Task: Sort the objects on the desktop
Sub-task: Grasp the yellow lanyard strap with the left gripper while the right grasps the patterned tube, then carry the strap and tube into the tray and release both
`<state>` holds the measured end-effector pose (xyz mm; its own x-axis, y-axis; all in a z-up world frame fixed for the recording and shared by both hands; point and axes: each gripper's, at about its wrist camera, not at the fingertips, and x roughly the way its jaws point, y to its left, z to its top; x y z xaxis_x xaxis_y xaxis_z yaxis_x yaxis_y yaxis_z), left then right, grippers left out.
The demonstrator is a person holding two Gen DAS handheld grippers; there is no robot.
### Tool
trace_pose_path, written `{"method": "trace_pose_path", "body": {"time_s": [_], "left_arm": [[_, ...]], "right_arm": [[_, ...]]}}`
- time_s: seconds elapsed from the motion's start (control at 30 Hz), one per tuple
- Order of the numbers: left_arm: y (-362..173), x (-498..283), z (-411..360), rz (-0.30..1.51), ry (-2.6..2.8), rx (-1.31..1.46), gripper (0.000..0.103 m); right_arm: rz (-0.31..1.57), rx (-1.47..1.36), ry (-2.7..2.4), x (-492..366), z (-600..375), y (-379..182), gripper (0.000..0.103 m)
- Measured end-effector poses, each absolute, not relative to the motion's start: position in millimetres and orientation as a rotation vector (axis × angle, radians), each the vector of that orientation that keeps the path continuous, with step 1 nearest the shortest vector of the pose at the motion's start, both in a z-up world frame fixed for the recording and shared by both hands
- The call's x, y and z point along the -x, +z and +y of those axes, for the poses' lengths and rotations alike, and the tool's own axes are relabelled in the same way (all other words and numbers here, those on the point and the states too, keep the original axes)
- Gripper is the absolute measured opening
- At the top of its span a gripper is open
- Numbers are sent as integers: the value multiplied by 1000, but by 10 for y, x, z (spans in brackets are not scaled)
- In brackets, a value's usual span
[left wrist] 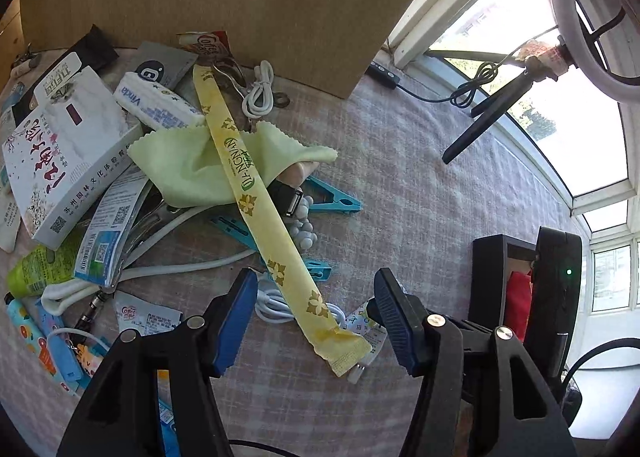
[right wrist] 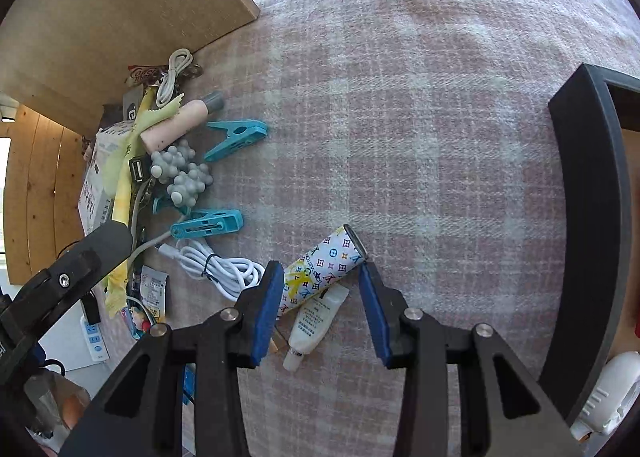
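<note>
We judge the patterned tube (right wrist: 324, 269) to be the piece in hand: it lies slanted on the desk (right wrist: 420, 137) right between the pads of the right tongs (right wrist: 320, 309), its lower end against the left pad. The tongs stand partly spread around it, and the far pad does not yet press, so nothing is pinched. The tube looks light and stiff, with a smooth printed skin that may slip or roll; taking it across the middle of its barrel seems safest. A small white squeeze tube (right wrist: 314, 323) touches its lower end just under the tongs and could get caught in the same pinch. A coiled white cable (right wrist: 216, 267) lies just left of the left pad.

The left tongs (left wrist: 316, 319) are spread wide, holding nothing, above the lower end of a long yellow sachet (left wrist: 256, 193), thin, limp and light. It lies over a green cloth (left wrist: 192, 161) and blue clothes pegs (left wrist: 320, 197). Beyond, boxes and packets crowd the pile. A black-rimmed box (right wrist: 592, 217) stands well right of the right tongs.
</note>
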<state>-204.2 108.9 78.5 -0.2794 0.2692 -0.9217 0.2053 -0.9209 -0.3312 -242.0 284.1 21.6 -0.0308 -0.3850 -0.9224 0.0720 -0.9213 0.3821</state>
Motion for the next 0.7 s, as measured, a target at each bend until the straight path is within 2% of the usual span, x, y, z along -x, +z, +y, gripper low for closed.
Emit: {"method": "trace_pose_path", "body": {"time_s": [0.1,0.17,0.27,0.33,0.4,0.47,0.57,0.63,0.67,0.7], "left_arm": [[730,2052,1073,-593,2415,1869,61],[700,2042,1046,-590,2418,1873,61],[618,2038,958,-677,2384,1890,58],[584,2039,916,-712,2380,1888,52],[575,2033,924,-693,2382,1878,32],[544,2018,923,-715,2361,1875,18],[562,1955,884,-818,2344,1816,17],[610,1861,874,-829,2349,1785,16],[635,1797,873,-828,2356,1771,15],[656,1731,873,-836,2356,1752,13]], "right_arm": [[-262,-1912,-2045,2474,2689,247,39],[-200,-1898,-2051,2482,2593,252,35],[-141,-1858,-2065,2470,2504,275,31],[-116,-1838,-2071,2462,2476,276,24],[-77,-1807,-2074,2444,2446,291,23],[-45,-1786,-2069,2406,2389,294,22],[-93,-1791,-2054,2380,2437,306,19],[-144,-1781,-2056,2378,2505,354,11],[-163,-1781,-2050,2391,2546,366,3],[-178,-1778,-2040,2435,2614,340,2]]}}
